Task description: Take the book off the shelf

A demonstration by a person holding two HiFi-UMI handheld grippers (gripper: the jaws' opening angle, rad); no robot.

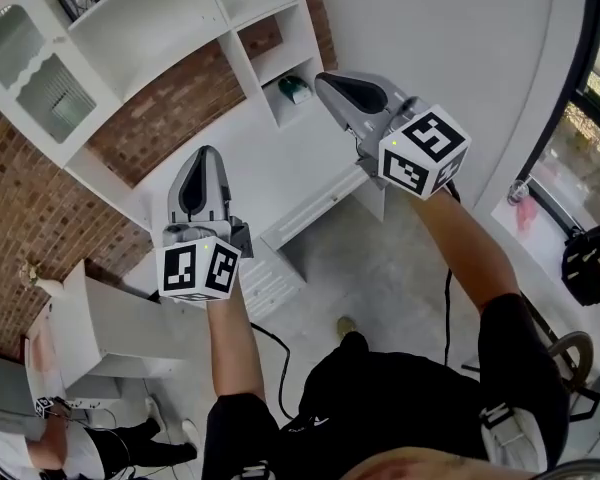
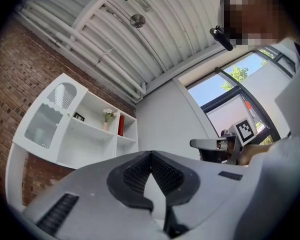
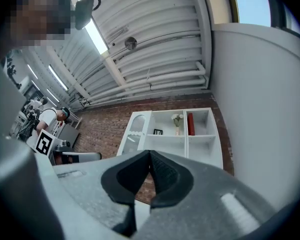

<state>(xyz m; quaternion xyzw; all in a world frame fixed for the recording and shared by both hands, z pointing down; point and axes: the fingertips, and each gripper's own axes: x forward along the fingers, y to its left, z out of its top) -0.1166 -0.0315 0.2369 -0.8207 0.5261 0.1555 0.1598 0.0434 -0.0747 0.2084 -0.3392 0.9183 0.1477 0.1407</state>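
So closest in, low in the head view, you've got the two handheld tools sticking up: the left gripper (image 1: pixel 204 158) left of centre and the right gripper (image 1: pixel 330 83) a bit higher, toward the middle. Both have their jaws pressed together with nothing between them, and each gripper's own view shows the same. The red book (image 3: pixel 190 124) is standing upright in the top right compartment of the white shelf unit (image 3: pixel 204 149), tucked against the divider on that compartment's left side. It sits in the middle of the right gripper view, well apart from both tools. Just across the divider there's a little vase of flowers (image 3: pixel 177 121), and a small picture frame (image 3: pixel 158 132) further left. To me this looks like the reach hasn't really started. If I were doing it, I'd spread the jaws before getting near the book, not at the last second. I'd come at the spine square-on, pinch it and slide it straight out. The vase next door looks easy to knock, so I'd keep the other tool out of the way.
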